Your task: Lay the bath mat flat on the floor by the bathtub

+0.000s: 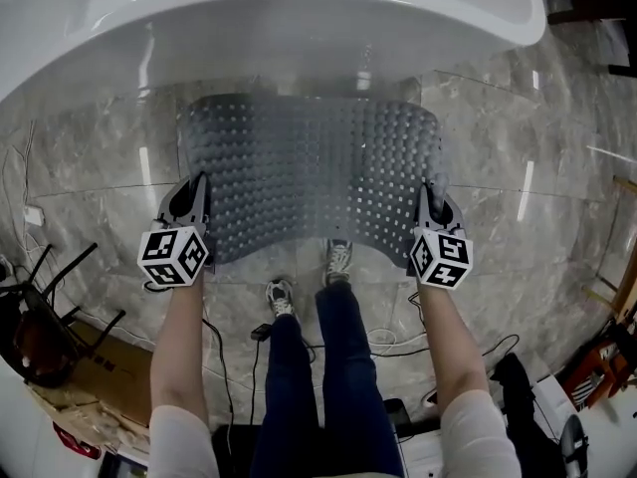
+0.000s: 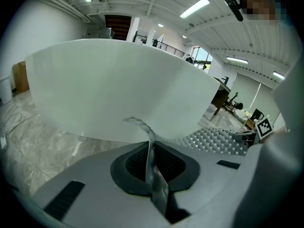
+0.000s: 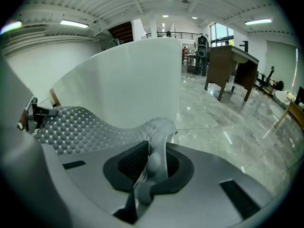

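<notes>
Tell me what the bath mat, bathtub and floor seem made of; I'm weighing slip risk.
Bath mat: soft translucent grey plastic or rubber, probably; rows of bumps, sagging middle, curling edge.
Bathtub: glossy white, acrylic or enamel, can't tell which; sharp light streaks.
Floor: polished grey veined stone or stone-look tile; joint lines, mirror-like reflections.

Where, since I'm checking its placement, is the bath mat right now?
In the head view the bath mat is centre frame, pinched at its side edges by the left gripper and right gripper, beside the bathtub, above the floor.
</notes>
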Available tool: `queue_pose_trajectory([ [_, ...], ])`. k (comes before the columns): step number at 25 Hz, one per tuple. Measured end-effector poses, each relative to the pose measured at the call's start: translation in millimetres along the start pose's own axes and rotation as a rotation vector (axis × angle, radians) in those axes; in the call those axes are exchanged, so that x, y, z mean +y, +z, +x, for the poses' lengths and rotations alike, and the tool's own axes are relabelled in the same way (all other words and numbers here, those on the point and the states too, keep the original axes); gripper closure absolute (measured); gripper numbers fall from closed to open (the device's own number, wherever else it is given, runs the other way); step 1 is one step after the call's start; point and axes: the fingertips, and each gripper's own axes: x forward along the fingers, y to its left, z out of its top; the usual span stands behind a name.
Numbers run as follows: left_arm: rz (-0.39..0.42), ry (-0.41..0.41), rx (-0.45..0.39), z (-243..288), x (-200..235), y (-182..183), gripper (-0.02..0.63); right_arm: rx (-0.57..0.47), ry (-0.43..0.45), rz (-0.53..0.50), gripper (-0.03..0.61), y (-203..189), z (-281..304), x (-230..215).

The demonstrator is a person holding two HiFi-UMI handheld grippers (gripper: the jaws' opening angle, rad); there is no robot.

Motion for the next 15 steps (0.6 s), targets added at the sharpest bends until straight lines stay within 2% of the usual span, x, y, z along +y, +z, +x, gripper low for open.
queue_pose_trajectory([
  [15,0.039,0.052,0.086,84.0,26.6,-61.4,0.572,0.065,-0.001,-0.076,0.537,-55.0,93.6,0.1],
])
